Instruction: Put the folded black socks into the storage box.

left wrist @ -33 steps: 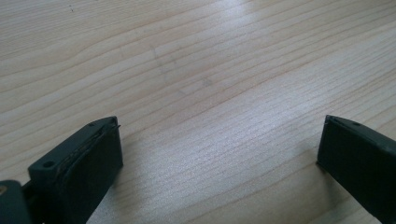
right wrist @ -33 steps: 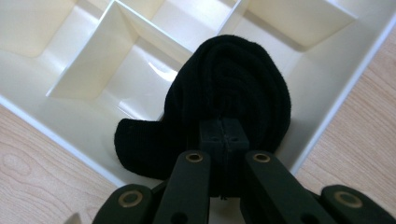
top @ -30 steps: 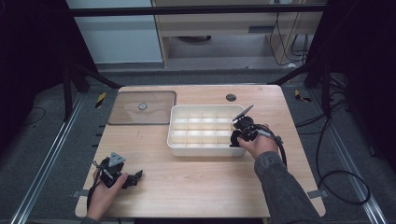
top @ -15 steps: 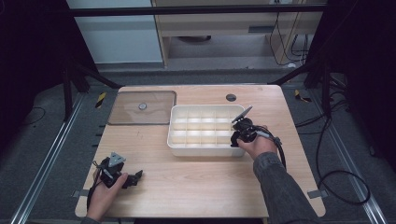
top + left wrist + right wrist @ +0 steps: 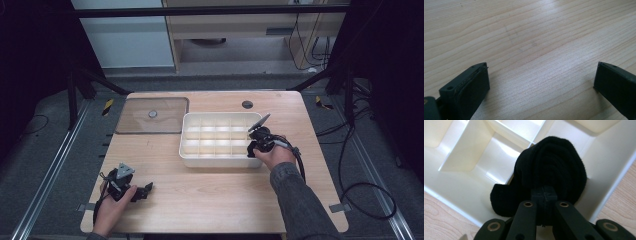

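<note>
No writing is showing on any thing here. In the right gripper view, the right gripper (image 5: 544, 195) is clenching a rolled black sock (image 5: 549, 170), holding it over a corner compartment of the white divided tray (image 5: 461, 187); the high view is hiding the sock behind the hand. The left gripper (image 5: 541, 82) is resting released on the wooden table (image 5: 529, 37), its jaws cut off below.
</note>
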Tool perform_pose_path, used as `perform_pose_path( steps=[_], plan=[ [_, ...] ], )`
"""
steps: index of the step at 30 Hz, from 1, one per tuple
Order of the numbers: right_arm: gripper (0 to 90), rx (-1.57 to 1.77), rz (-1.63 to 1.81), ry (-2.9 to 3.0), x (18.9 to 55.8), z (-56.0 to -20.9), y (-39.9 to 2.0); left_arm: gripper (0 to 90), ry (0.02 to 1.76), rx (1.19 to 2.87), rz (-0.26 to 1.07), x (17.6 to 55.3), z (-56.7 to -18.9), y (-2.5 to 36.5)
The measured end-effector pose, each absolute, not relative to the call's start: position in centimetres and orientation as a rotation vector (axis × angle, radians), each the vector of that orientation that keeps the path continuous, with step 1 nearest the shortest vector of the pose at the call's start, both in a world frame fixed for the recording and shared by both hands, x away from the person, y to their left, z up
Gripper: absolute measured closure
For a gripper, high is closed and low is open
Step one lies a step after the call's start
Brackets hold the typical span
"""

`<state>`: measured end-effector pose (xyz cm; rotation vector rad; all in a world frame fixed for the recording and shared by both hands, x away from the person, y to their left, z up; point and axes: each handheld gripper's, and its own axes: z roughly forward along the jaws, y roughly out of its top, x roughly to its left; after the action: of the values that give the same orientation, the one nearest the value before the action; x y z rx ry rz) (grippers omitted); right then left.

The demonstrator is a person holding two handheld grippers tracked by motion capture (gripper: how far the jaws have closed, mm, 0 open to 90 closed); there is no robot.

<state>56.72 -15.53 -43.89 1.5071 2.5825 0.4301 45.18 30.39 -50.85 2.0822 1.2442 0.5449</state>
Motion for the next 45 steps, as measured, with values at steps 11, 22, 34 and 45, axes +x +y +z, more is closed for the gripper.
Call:
perform_pose_path(
  steps=[11,22,34,45],
  plan=[
    [90.0,1.53,0.421,2.573,56.75,-44.09,-15.43,0.0,1.244,2.082,0.544,45.18,-50.85,30.37],
    [90.0,1.549,0.443,2.564,56.72,-44.3,-15.57,0.0,1.241,2.082,0.542,45.19,-50.86,30.35],
    [90.0,1.557,0.434,2.557,56.68,-44.35,-15.44,0.0,1.24,2.082,0.541,45.2,-50.86,30.32],
    [90.0,1.536,0.444,2.543,56.37,-44.08,-15.43,0.0,1.24,2.082,0.541,45.21,-50.87,30.32]
  ],
)
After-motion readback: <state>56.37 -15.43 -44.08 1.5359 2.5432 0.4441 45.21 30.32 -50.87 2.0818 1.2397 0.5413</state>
